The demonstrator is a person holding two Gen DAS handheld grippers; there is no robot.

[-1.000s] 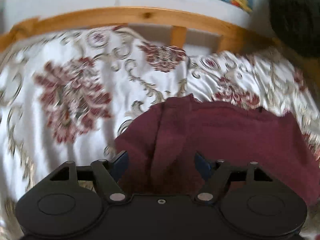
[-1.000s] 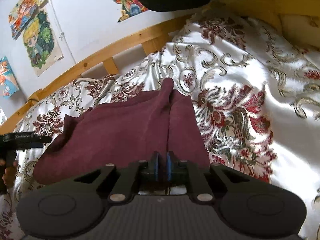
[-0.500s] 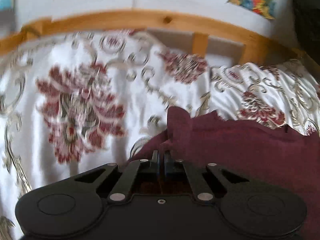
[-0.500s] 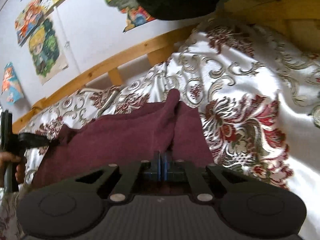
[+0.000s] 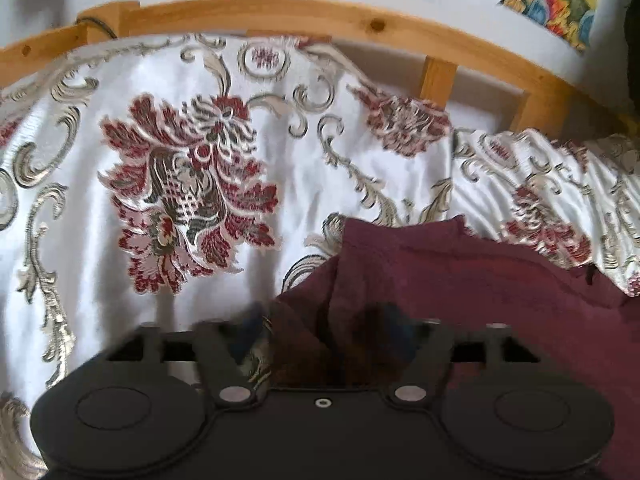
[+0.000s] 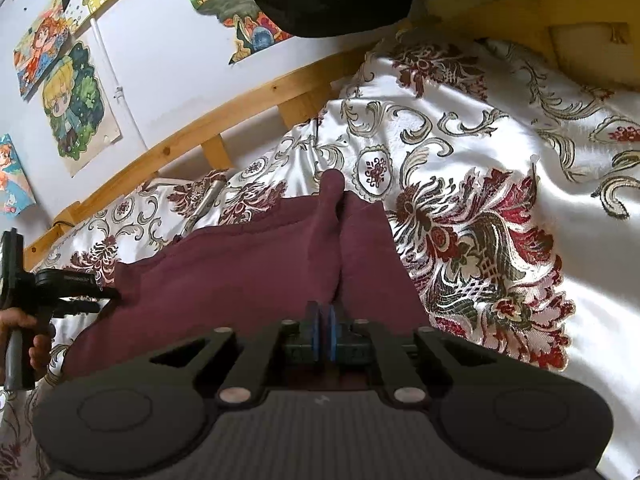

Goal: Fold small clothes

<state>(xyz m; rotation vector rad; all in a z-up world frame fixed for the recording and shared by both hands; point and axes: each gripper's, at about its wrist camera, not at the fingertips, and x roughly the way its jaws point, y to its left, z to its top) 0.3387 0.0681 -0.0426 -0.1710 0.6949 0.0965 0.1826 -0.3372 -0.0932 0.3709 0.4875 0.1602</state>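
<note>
Maroon cloth (image 6: 256,264) on floral bedspread (image 6: 500,168), wood rail (image 6: 200,120) behind

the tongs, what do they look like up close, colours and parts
Both are matte black plastic with two round discs at the base, silver pivot screws and angled link arms. The right tongs carry blue pads; the left tongs look alike, with a black handle seen from the right wrist.

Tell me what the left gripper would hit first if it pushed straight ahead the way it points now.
Most likely the maroon garment: a raised fold of it sits between the open fingers of the left gripper, whose jaws have just been opening. Beyond lies the floral bedspread, then the wooden bed rail. Depth is uncertain.
</note>
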